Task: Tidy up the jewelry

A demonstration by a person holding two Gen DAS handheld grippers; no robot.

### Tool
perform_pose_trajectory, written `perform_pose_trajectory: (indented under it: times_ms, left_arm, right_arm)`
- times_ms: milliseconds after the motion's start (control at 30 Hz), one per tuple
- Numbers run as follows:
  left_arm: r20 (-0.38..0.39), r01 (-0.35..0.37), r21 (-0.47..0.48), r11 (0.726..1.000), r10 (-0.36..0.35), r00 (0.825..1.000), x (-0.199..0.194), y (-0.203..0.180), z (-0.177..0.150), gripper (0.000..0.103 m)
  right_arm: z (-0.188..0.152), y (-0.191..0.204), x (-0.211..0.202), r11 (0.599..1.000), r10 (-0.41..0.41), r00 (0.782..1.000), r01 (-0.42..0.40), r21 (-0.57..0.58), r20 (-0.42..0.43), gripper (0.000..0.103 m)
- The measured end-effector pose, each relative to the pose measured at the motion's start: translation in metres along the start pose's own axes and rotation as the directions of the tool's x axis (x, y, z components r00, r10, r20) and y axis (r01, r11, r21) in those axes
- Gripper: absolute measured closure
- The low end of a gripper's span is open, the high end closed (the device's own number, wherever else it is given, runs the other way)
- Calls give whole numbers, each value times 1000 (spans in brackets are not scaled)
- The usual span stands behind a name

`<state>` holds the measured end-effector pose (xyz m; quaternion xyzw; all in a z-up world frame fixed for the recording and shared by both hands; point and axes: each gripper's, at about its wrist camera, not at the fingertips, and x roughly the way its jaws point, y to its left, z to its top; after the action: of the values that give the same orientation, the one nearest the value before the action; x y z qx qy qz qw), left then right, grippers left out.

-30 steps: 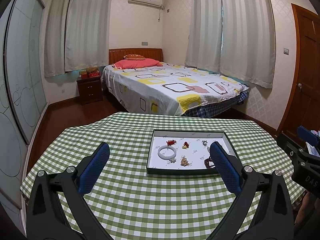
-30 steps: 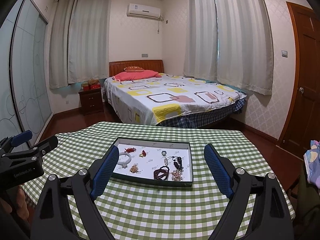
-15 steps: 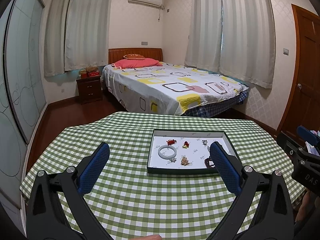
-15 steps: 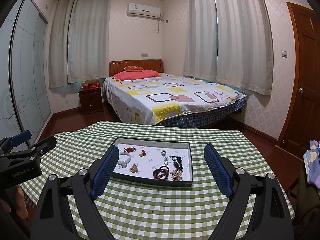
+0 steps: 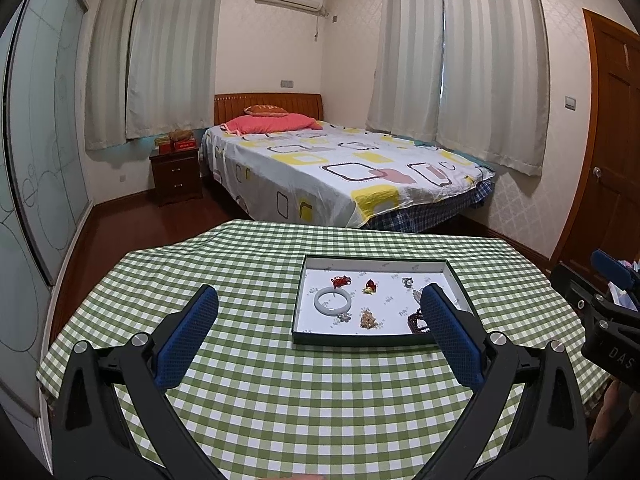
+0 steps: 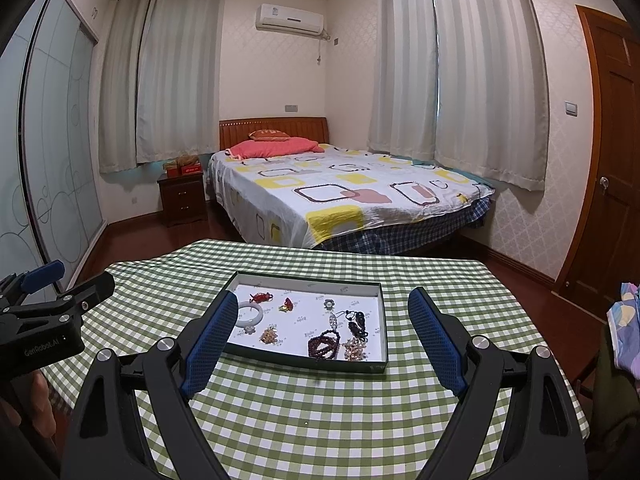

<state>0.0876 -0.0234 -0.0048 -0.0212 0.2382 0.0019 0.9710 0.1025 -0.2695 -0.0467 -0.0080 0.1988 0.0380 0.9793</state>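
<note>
A shallow dark-rimmed tray (image 5: 376, 339) with a white floor lies on the green checked table; it also shows in the right wrist view (image 6: 304, 362). In it lie a white bangle (image 5: 333, 301), small red pieces (image 5: 341, 280), a dark red bead bracelet (image 6: 323, 345), a black cord piece (image 6: 357, 325) and pale bead clusters (image 6: 354, 349). My left gripper (image 5: 318, 324) is open and empty, held above the table short of the tray. My right gripper (image 6: 322, 330) is open and empty, also short of the tray.
The green checked tablecloth (image 5: 280, 392) covers a round table. Behind it stand a bed (image 5: 340, 168), a nightstand (image 5: 176, 174) and a wooden door (image 5: 608, 152) at right. The other gripper shows at each view's edge (image 6: 44, 320).
Both grippers stay open and nearly still; the views shift only very slightly.
</note>
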Motion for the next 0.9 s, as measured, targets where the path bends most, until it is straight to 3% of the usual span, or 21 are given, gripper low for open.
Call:
perform_pose_trajectory:
  times_ms: [767, 900]
  left_arm:
    - [-33, 17, -18, 1000, -18, 999, 10, 6, -4, 4]
    - [-27, -29, -6, 1000, 29, 999, 21, 9, -6, 4]
  right_arm:
    - [-4, 2, 5, 1000, 0, 1000, 0, -2, -19, 19]
    - [-5, -1, 11, 1000, -3, 1000, 3, 0, -30, 19]
